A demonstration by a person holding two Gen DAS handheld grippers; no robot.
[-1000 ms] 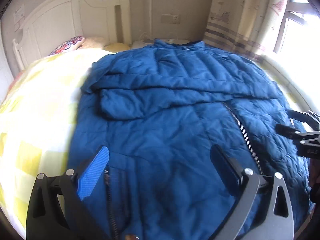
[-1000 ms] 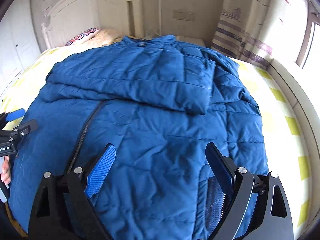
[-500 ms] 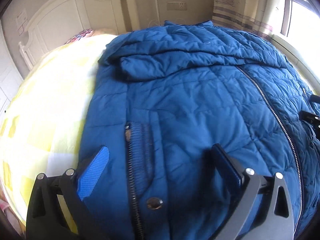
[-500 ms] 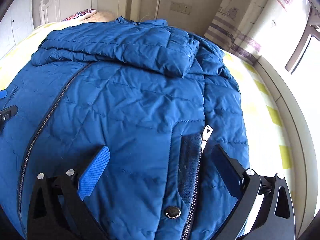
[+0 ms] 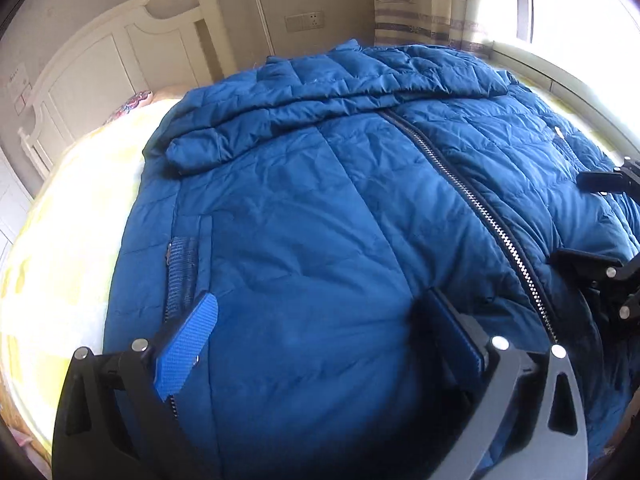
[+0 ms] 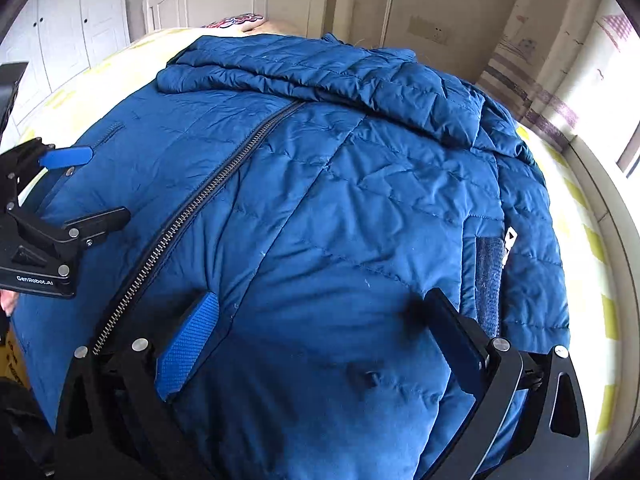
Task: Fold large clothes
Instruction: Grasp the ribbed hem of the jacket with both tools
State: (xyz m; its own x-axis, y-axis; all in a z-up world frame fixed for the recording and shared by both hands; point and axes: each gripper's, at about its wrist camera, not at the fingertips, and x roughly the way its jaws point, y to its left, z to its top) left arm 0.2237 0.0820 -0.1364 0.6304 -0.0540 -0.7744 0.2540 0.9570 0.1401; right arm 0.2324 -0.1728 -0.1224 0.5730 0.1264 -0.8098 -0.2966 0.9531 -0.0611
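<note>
Blue padded jacket (image 5: 320, 216) lies zipped, front up, on the bed (image 5: 68, 216), sleeves folded across its chest, while left gripper (image 5: 316, 340) and right gripper (image 6: 320, 336), both spread wide and empty, hover over the hem, likely to grab it for folding.

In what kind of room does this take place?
Most likely a bedroom. The blue jacket lies spread on a bed with a yellow checked cover and a white headboard, and a curtained window is at the side.
</note>
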